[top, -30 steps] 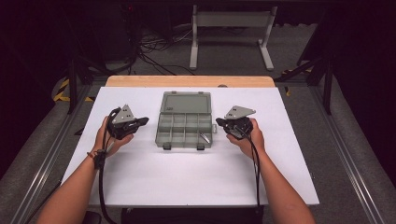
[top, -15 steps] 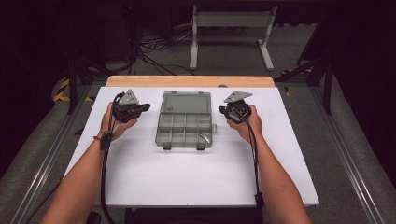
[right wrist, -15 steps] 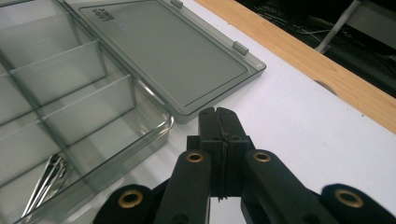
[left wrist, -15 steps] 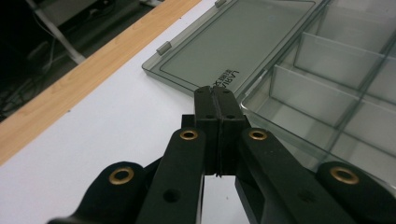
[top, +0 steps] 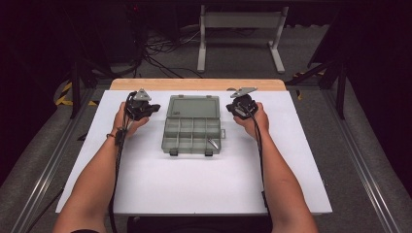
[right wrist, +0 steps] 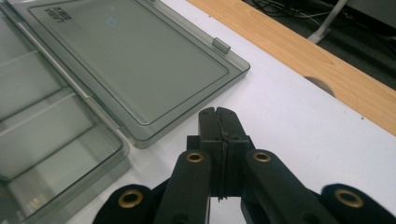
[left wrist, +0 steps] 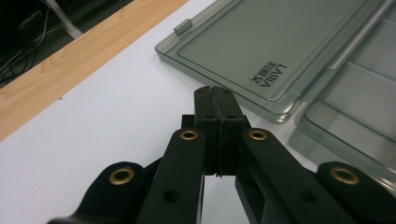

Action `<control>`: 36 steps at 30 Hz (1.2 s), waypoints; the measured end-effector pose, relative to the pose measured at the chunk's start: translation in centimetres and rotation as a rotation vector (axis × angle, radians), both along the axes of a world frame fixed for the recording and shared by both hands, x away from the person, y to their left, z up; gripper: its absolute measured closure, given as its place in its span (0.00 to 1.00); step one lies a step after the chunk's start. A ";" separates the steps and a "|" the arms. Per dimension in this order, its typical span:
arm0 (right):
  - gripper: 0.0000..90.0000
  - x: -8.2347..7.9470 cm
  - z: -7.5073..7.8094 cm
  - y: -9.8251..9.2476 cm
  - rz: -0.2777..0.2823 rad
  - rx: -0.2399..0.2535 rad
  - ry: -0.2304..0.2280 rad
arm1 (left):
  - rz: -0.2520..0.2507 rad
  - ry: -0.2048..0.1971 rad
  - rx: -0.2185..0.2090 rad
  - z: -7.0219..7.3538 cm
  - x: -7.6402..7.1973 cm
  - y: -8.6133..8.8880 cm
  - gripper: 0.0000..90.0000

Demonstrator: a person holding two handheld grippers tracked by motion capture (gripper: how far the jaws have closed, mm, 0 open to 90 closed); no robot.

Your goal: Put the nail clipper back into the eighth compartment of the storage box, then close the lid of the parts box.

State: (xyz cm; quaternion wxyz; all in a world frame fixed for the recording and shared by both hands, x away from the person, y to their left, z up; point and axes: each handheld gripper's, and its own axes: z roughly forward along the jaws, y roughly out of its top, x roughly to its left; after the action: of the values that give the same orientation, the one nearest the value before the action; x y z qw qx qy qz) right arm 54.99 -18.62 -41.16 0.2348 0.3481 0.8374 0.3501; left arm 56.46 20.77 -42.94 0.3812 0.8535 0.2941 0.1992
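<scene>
Translucent grey plastic compartment box (top: 193, 127), lid (left wrist: 261, 51) laid open flat, lay on the white table (top: 194, 184) between both grippers. Left gripper (left wrist: 215, 93): jaws pressed together, empty, tips just beside the lid's corner. Right gripper (right wrist: 219, 115): likewise closed, empty. One small item, possibly metal (top: 212, 143), lay in a compartment.

1. The high view was bright on the white table (top: 194, 184) and dark all around it; shadows there were faint.
2. That picture was soft and slightly grainy.
3. In both gripper views the light was even and the lid (left wrist: 261, 42) showed mild sheen.
4. The nearest jaw arms were slightly blurred.
</scene>
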 end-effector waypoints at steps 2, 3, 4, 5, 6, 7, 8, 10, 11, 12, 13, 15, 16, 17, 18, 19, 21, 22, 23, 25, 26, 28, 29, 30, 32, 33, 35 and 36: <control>1.00 0.4 -0.2 0.1 0.001 -0.001 0.004 | 0.002 0.005 0.003 -0.1 0.3 0.0 1.00; 1.00 0.6 -0.3 0.2 0.001 -0.007 0.009 | 0.007 -0.001 0.012 -0.1 0.5 0.0 1.00; 1.00 0.7 -0.5 0.3 0.001 -0.011 0.017 | 0.009 0.006 0.005 -0.3 0.6 -0.1 1.00; 1.00 0.9 -0.6 0.5 0.002 -0.019 0.024 | 0.008 0.006 0.011 -0.4 0.7 -0.1 1.00; 1.00 1.0 -0.7 0.6 0.003 -0.027 0.026 | 0.010 0.012 0.019 -0.6 0.8 -0.2 1.00; 1.00 1.1 -0.8 0.8 0.006 -0.037 0.028 | 0.010 0.022 0.022 -0.8 0.8 -0.3 1.00; 1.00 1.3 -0.9 1.0 0.011 -0.037 0.031 | 0.010 0.019 0.027 -0.9 0.9 -0.3 1.00; 1.00 1.4 -1.0 1.2 0.009 -0.048 0.036 | 0.010 0.024 0.021 -1.0 0.9 -0.3 1.00; 1.00 1.4 -1.0 1.2 0.009 -0.048 0.036 | 0.012 0.033 0.024 -1.2 1.0 -0.4 1.00; 1.00 1.5 -1.1 1.3 0.012 -0.050 0.036 | 0.013 0.040 0.023 -1.4 1.0 -0.6 1.00; 1.00 1.5 -1.2 1.4 0.008 -0.055 0.044 | 0.016 0.036 0.032 -1.4 1.1 -0.6 1.00; 1.00 1.6 -1.4 1.5 0.008 -0.064 0.050 | 0.016 0.046 0.038 -1.6 1.1 -0.8 1.00; 1.00 1.7 -1.4 1.5 0.007 -0.065 0.054 | 0.015 0.045 0.052 -1.6 1.1 -0.9 1.00; 1.00 1.7 -1.4 1.6 0.006 -0.066 0.058 | 0.015 0.045 0.052 -1.6 1.1 -0.9 1.00; 1.00 1.7 -1.4 1.6 0.006 -0.066 0.058 | 0.012 0.056 0.049 -1.7 1.1 -1.0 1.00; 1.00 1.7 -1.5 1.6 0.008 -0.071 0.061 | 0.010 0.065 0.058 -1.8 1.0 -1.1 1.00; 1.00 1.7 -1.6 1.8 0.012 -0.081 0.071 | 0.011 0.075 0.068 -2.0 1.1 -1.1 1.00; 1.00 1.7 -1.7 2.0 0.011 -0.092 0.079 | 0.011 0.075 0.068 -2.0 1.1 -1.1 1.00; 1.00 1.8 -1.8 2.1 0.018 -0.097 0.082 | 0.008 0.089 0.073 -2.3 1.0 -1.4 1.00; 1.00 1.8 -2.0 2.3 0.020 -0.116 0.096 | 0.001 0.101 0.074 -2.5 0.9 -1.7 1.00; 1.00 1.8 -2.2 2.4 0.023 -0.119 0.101 | -0.006 0.098 0.082 -2.6 0.9 -1.8 1.00; 1.00 1.8 -2.4 2.6 0.032 -0.128 0.115 | -0.015 0.103 0.088 -2.8 0.8 -2.2 1.00; 1.00 1.8 -2.5 2.7 0.035 -0.134 0.118 | -0.012 0.098 0.083 -2.8 0.8 -2.3 1.00; 1.00 1.8 -2.6 2.7 0.037 -0.135 0.130 | -0.013 0.098 0.082 -2.9 0.8 -2.3 1.00; 1.00 1.9 -2.9 2.9 0.044 -0.157 0.138 | -0.015 0.097 0.083 -2.8 0.8 -2.3 1.00; 1.00 1.9 -2.9 2.9 0.042 -0.161 0.137 | -0.013 0.101 0.075 -2.9 0.8 -2.3 1.00; 1.00 2.1 -2.9 3.0 0.051 -0.159 0.142 | -0.027 0.107 0.066 -2.9 0.8 -2.3 1.00; 1.00 2.2 -2.8 2.9 0.057 -0.163 0.151 | -0.031 0.103 0.071 -2.9 0.9 -2.4 1.00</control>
State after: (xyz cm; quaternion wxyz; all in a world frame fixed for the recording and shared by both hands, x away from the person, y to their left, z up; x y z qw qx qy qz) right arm 57.20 -15.67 -44.00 0.1887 0.3290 0.8879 0.2602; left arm 57.34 18.42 -45.86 0.3381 0.8801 0.2928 0.1591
